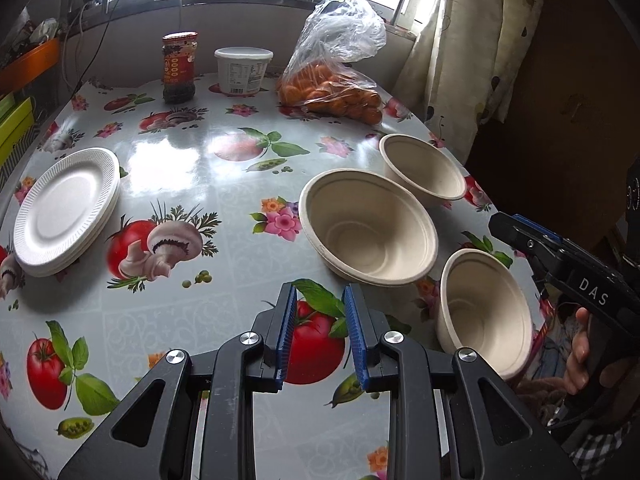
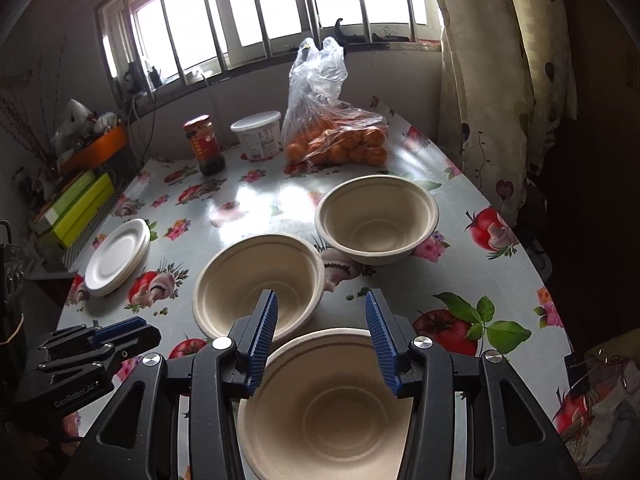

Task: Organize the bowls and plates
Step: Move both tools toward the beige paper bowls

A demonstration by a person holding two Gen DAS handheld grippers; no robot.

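Three beige paper bowls stand apart on the table's right side: a near bowl [image 1: 486, 312] [image 2: 324, 404], a middle bowl [image 1: 368, 226] [image 2: 258, 284] and a far bowl [image 1: 422, 166] [image 2: 376, 218]. A stack of white foam plates [image 1: 66, 210] [image 2: 118, 256] lies at the left. My left gripper [image 1: 320, 300] is open and empty above the tablecloth, left of the near bowl. My right gripper [image 2: 320, 304] is open and empty, hovering over the near bowl's far rim. Its side shows in the left wrist view [image 1: 560, 264].
At the table's [image 1: 224, 184] back stand a red-lidded jar [image 1: 179, 68] [image 2: 204, 145], a white tub [image 1: 243, 70] [image 2: 257, 135] and a plastic bag of oranges [image 1: 332, 80] [image 2: 334, 136]. Green boxes [image 2: 76, 208] lie off the left edge. A curtain [image 2: 500, 92] hangs at the right.
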